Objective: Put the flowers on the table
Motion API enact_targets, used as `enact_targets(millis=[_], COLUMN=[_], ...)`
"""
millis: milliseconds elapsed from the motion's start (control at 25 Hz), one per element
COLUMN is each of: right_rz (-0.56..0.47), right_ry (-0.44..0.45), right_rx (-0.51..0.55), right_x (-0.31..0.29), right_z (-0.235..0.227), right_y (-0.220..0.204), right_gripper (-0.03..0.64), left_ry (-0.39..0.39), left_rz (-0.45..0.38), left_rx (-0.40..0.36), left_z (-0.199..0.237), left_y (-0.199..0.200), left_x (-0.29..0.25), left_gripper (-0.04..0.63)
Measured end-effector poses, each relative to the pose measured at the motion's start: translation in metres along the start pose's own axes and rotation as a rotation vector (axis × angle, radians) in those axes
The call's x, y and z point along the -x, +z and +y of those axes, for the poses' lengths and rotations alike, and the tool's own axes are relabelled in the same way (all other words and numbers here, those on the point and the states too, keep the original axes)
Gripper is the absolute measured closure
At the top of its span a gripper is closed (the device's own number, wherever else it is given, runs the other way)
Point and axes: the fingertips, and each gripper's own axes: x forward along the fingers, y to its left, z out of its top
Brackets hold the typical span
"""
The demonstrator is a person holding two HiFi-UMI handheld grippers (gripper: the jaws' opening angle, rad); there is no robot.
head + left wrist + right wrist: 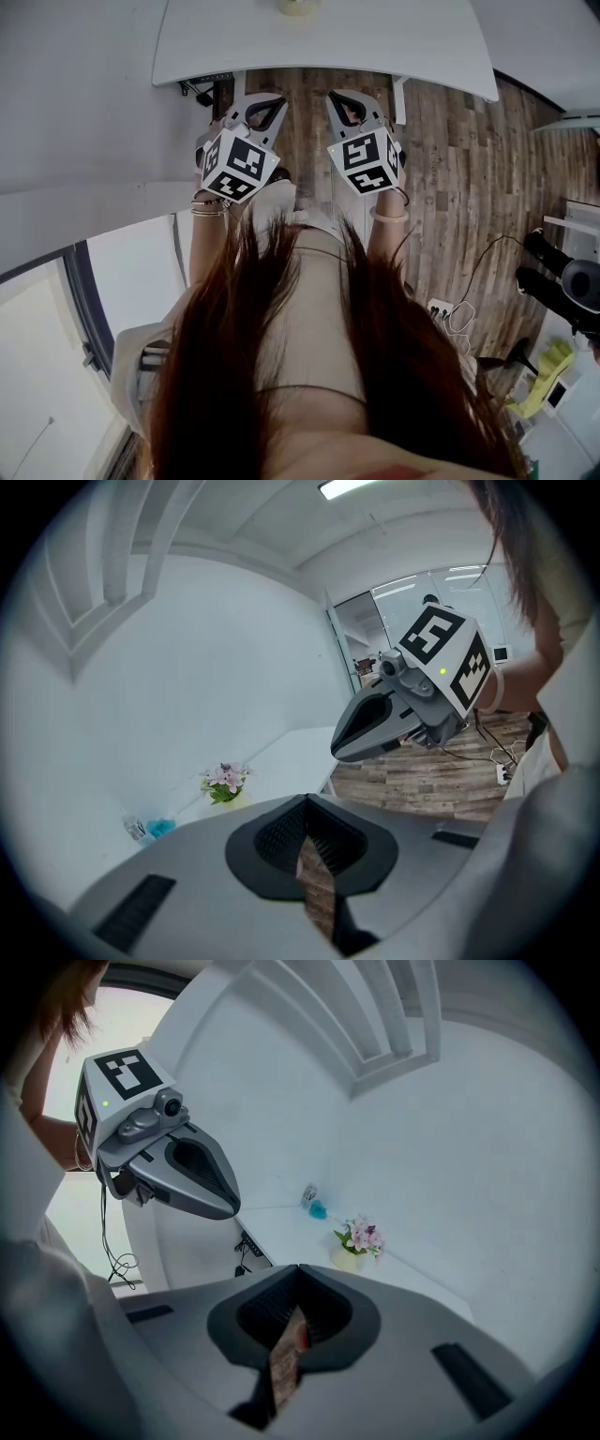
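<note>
Pink flowers (363,1236) in a pale pot, upright on the white surface (281,1227) close to the wall, with a blue item (318,1209) and a small bottle (308,1194) just beyond the flowers. Left gripper (274,101) and right gripper (337,99) side by side over wooden floor (450,169), well apart from the flowers, both clenched tight on nothing.
</note>
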Motion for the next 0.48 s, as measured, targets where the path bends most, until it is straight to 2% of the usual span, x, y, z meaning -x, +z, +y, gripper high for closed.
enact_targets(millis=[120,280,480], right_rz=[-0.009,-0.012,-0.02], right_ry=[-0.001,-0.007,-0.004], right_rx=[0.001,0.002,-0.005], right_x=[0.005,0.013,0.023], right_z=[0.001,0.003,0.007], right_y=[-0.001,-0.005,-0.011], right_gripper=[0.594,0.594,0.594], left_ry=[0.005,0.005,0.002], left_rz=[-0.016,-0.088,-0.126], left_rx=[0.012,0.087,0.142], left_z=[-0.004,-0.009,-0.023], left_y=[0.003,0.013,0.019], left_x=[0.003,0.011,0.016], left_gripper=[0.591,0.591,0.591])
